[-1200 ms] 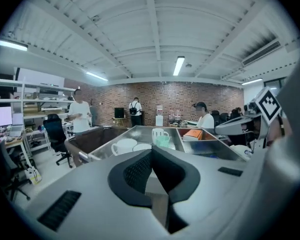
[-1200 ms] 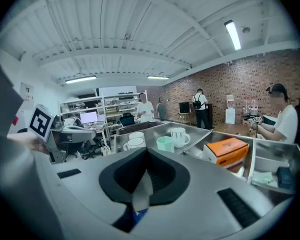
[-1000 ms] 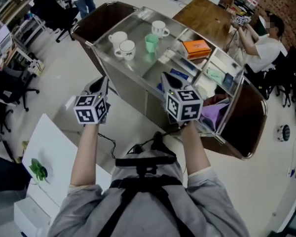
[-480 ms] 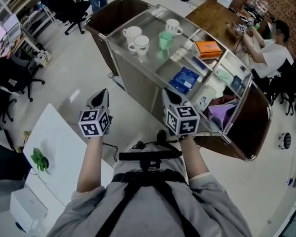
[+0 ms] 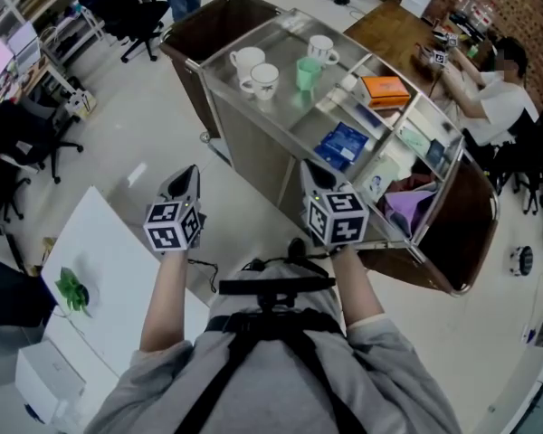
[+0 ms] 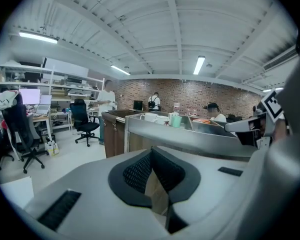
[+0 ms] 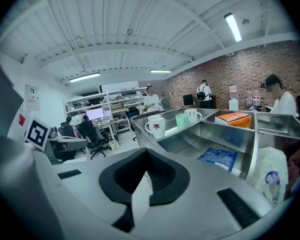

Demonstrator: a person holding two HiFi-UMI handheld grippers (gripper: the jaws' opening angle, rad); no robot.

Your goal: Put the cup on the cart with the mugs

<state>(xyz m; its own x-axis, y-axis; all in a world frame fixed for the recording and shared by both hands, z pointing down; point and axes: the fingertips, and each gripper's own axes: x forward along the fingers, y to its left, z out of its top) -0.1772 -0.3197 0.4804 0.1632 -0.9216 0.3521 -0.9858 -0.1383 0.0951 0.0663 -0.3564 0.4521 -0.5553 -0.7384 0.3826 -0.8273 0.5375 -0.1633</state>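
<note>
Cup: the green cup (image 5: 308, 72) is sitting upright on the top tray of the steel cart (image 5: 250, 143), right in with the white mugs (image 5: 263, 80). Two mugs are just to its left in the head view, and one is behind it.
Left tongs (image 5: 186, 174): clenched shut with nothing in them, held out in front of the cart, well apart from the cup.
Right tongs (image 5: 309, 170): pinched together too, also empty, up near the cart's front side.
Other cart stuff: an orange box (image 5: 385, 87) and a blue packet (image 5: 342, 143) in the compartments next to the mug tray.
Worktop (image 5: 109, 269): white, at lower left, with a small green thing (image 5: 71, 289) on it.
</note>
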